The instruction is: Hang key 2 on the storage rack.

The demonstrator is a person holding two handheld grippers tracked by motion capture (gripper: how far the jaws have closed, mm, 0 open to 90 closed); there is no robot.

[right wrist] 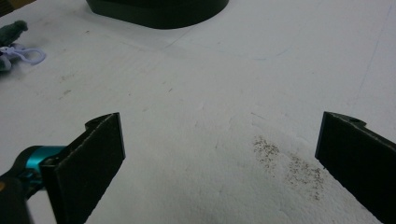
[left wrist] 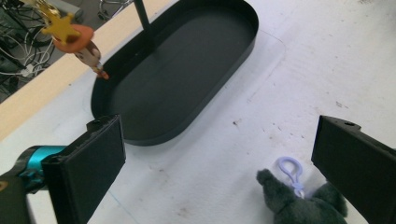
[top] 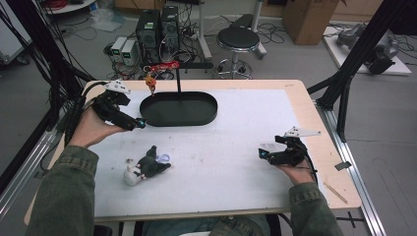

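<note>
Nearest the lens: olive sleeves (top: 64, 196) at the bottom edge of the high view.

Far left: left gripper (top: 141, 123) raised over the bench (top: 236, 147), jaws spread wide, nothing between them. Just past its tips, the rim of a black oval tray (top: 147, 115); up from the tray, a thin post (top: 178, 81) with a red arm (top: 164, 65); off that arm, beyond the left gripper and above the tray's end, a small hanging figure (top: 150, 81) with a yellow star on top.

Back toward the person from the left gripper, and slightly to its right: dark grey plush toy (top: 147, 168) flat on the bench, something white against it, lilac clip (top: 164, 158) at its far end. From the left gripper's own camera, plush and clip low and to the right, close to the right-hand jaw rather than centred in the gap.

Far right: right gripper (top: 263, 153) low over bare bench, well apart from the plush, jaws likewise wide and empty.

Likely trouble from here:
- Closing as now lined up means pinching fur at the edge, or missing.
- Clip flat on the bench, so hard to pinch without scraping.
- Soft body likely to sag or slide out of a light squeeze.
- Swinging near the tray could bump the post or set the figure swaying.

No legible brand, label or writing anywhere.
</note>
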